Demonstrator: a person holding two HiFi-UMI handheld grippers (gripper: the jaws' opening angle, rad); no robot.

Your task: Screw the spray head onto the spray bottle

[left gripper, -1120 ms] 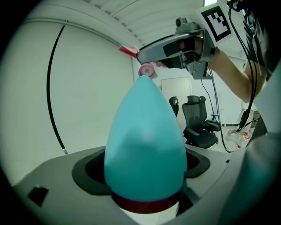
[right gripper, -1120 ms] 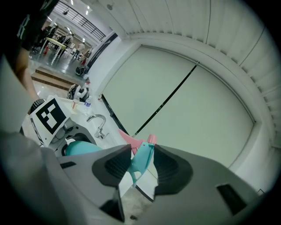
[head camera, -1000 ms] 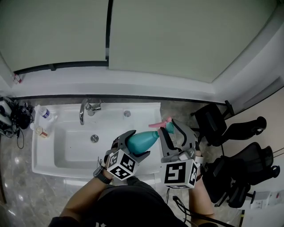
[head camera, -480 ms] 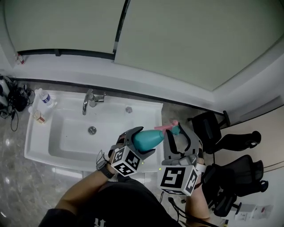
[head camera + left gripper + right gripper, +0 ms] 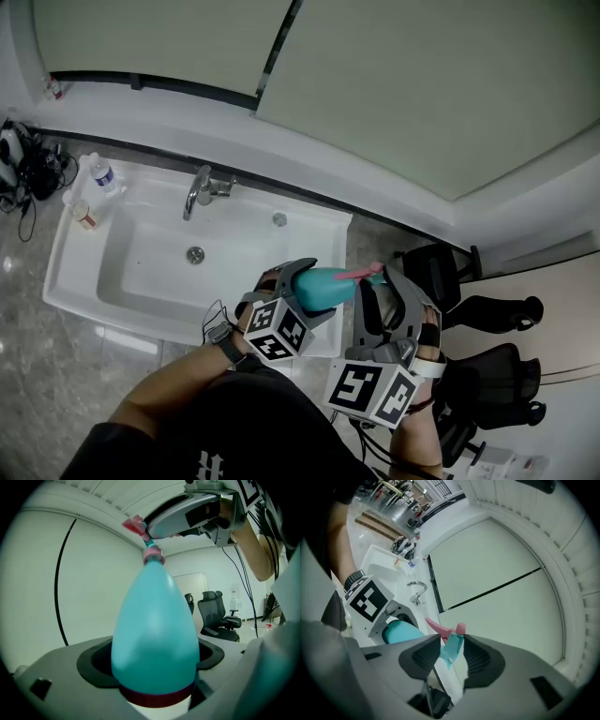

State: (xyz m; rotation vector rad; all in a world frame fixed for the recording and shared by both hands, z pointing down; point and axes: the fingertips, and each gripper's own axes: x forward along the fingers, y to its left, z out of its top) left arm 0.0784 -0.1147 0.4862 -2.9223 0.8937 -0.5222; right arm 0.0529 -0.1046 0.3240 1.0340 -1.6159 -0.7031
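Two claws [image 5: 302,292] [image 5: 386,281], one spray bottle [image 5: 323,287], one spray head [image 5: 362,274], one sink [image 5: 89,281], one faucet [image 5: 201,191].

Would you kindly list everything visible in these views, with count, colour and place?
spray bottle: one, teal, clamped level at centre.
spray head: one, teal with pink trigger, at the bottle's neck.
sink: one, white, left of centre.
tap: one, chrome, on the sink's back rim.
water bottle: one, clear, at the sink's back-left corner.
small cup: one, pale, beside the water bottle.
cables: one tangle, black, left of the sink.
office chairs: at least two, black, at right.
left gripper: one, grey, jaws shut on the spray bottle.
right gripper: one, grey, jaws shut on the spray head.
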